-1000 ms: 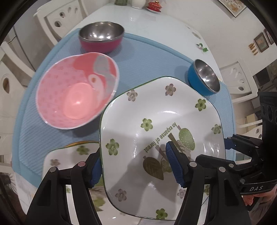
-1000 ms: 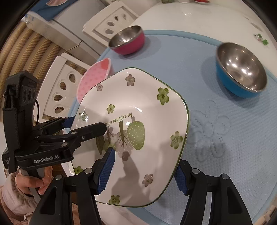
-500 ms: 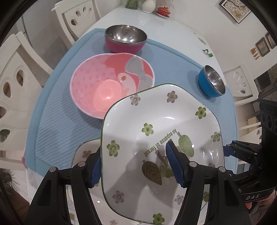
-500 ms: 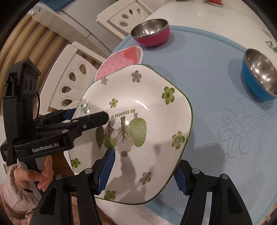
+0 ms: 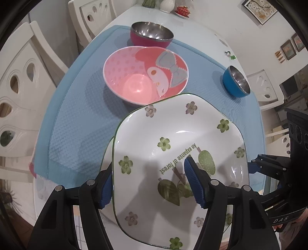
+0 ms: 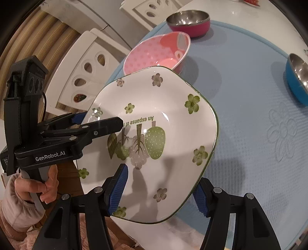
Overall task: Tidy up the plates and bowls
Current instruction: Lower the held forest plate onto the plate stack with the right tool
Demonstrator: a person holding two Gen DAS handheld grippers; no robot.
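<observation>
A square white plate with green flowers (image 5: 173, 146) (image 6: 154, 107) hangs above the table's near edge, held between both grippers. My left gripper (image 5: 150, 185) is shut on its left rim, one pad (image 5: 194, 182) on top and the other below. My right gripper (image 6: 158, 194) is shut on the opposite rim in the same way. Under the plate, a sliver of a second white plate (image 5: 106, 153) shows. On the blue mat (image 5: 80, 125) stand a pink cartoon bowl (image 5: 144, 77) (image 6: 154, 55), a magenta steel bowl (image 5: 151, 34) (image 6: 188, 21) and a blue steel bowl (image 5: 235, 81) (image 6: 297, 77).
White chairs (image 5: 21, 92) (image 6: 90, 67) stand close along the left side of the white table (image 5: 202, 28). A white pot (image 5: 167, 4) and a red lidded dish (image 5: 182, 10) sit at the far end. A small green item (image 5: 231, 55) lies beside the mat.
Both grippers have carried the flowered plate back toward the near left corner of the mat. The bowls now lie farther off, and the plate covers most of the second plate.
</observation>
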